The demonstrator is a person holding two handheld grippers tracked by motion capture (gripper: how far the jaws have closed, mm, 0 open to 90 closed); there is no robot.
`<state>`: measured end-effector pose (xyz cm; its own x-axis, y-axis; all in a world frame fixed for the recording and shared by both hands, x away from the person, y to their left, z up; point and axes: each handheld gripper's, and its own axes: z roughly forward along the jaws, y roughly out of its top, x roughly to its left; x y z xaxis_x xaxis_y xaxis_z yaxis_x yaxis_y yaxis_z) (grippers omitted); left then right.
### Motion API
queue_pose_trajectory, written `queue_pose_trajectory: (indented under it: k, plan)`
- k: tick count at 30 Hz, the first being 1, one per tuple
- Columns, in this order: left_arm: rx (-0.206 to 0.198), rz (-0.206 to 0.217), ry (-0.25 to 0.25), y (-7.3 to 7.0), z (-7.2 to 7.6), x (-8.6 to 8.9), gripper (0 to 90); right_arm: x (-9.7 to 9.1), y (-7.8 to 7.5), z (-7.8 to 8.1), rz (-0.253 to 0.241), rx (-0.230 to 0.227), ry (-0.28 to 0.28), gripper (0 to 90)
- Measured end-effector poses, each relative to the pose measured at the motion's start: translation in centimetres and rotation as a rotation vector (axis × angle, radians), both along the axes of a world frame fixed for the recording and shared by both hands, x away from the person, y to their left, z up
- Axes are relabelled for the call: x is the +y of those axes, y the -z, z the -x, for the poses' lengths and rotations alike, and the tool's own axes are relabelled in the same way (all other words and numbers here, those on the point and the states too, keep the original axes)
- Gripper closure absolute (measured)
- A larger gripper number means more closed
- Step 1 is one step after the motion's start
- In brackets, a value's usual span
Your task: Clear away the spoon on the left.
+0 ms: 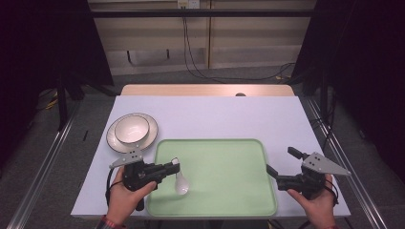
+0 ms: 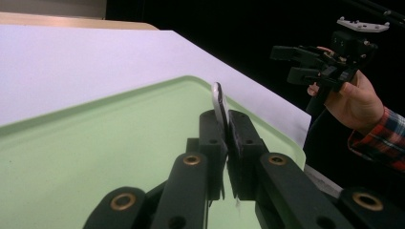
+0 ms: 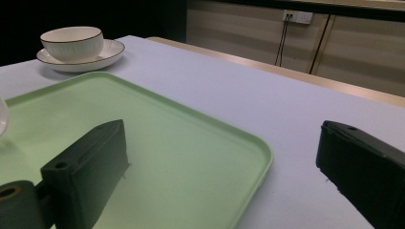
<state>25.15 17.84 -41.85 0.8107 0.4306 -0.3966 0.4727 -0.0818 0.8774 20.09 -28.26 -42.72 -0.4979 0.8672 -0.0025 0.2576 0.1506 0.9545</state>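
Two grippers up: I've got my left gripper [image 1: 171, 168] clamped on spoon [image 1: 181, 182] handle (bowl resting on tray [image 1: 229, 157], prob. for set-down); right gripper [image 1: 281, 168] wide, empty, waiting by tray edge.

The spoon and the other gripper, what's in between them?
Just bare green tray. In the high view nothing sits between the spoon held by the left gripper and the open right gripper.

A person's left hand [image 1: 125, 191] holds the left gripper [image 1: 175, 165] with jaws clamped on a white spoon [image 1: 181, 182], while the right hand [image 1: 316, 202] holds the right gripper [image 1: 282, 161] with its jaws spread wide apart.
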Motion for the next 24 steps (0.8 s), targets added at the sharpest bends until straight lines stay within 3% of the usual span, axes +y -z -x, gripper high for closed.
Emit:
queue_pose_trajectory:
  k: [10, 13, 20, 24]
  plan:
    - [0.02, 0.0, 0.017, 0.3, -0.1, -0.2, 85.4, -0.1, 0.0, 0.0, 0.001, 0.004, -0.003, 3.1]
    - [0.028, -0.017, 0.02, 0.6, -0.3, -0.2, 85.3, -0.1, 0.0, 0.0, -0.002, -0.002, -0.006, 3.1]
    - [0.051, -0.006, 0.032, 0.8, -0.3, -0.4, 85.3, -0.2, 0.0, 0.0, -0.001, -0.002, -0.004, 3.1]
    - [0.06, -0.028, 0.042, 1.2, -0.4, -0.5, 85.3, -0.1, -0.1, 0.2, 0.002, -0.001, -0.008, 3.2]
